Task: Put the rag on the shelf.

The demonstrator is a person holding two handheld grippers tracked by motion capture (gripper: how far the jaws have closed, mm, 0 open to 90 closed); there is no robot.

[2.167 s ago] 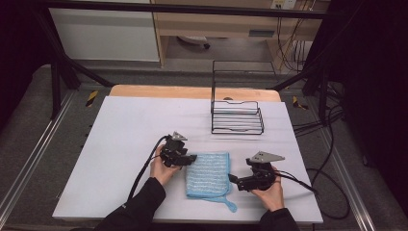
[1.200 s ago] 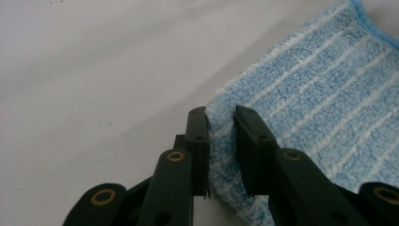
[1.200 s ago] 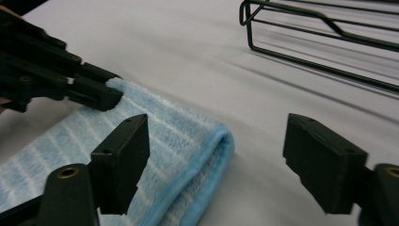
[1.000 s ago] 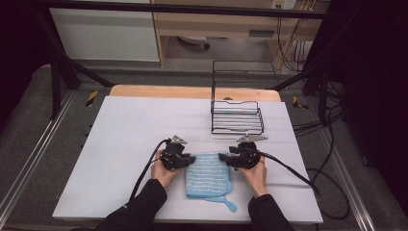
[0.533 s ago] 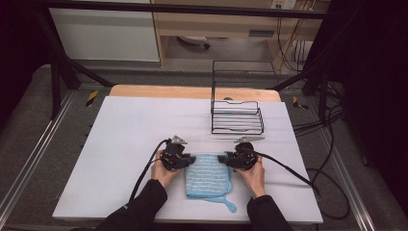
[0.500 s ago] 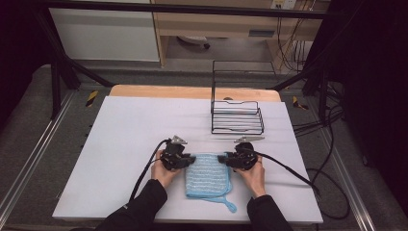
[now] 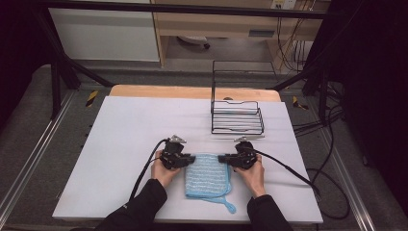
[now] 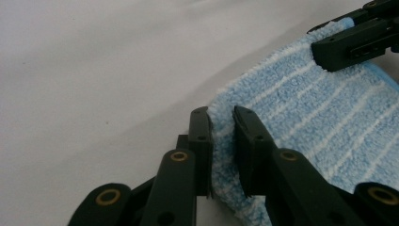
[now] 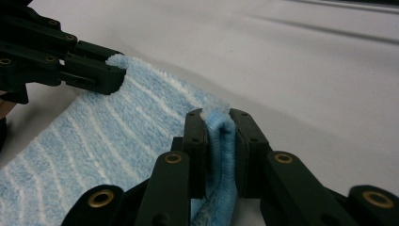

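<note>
A blue towel with thin white stripes lies folded near the front of the white table, a hanging loop trailing off its near right corner. My left gripper grips its far left corner, jaws shut on the cloth. My right gripper pinches the far right corner, and a fold of blue cloth is squeezed between its jaws. In the left gripper view the right gripper holds the far corner; in the right gripper view the left gripper holds the other.
A black wire rack stands on the table just behind my right hand. Cables trail from both grippers toward the table's sides. A wooden strip edges the far side of the table.
My right gripper has swung from the towel's right side up to its far right corner and shut on it. The left gripper has stayed at the far left corner.
</note>
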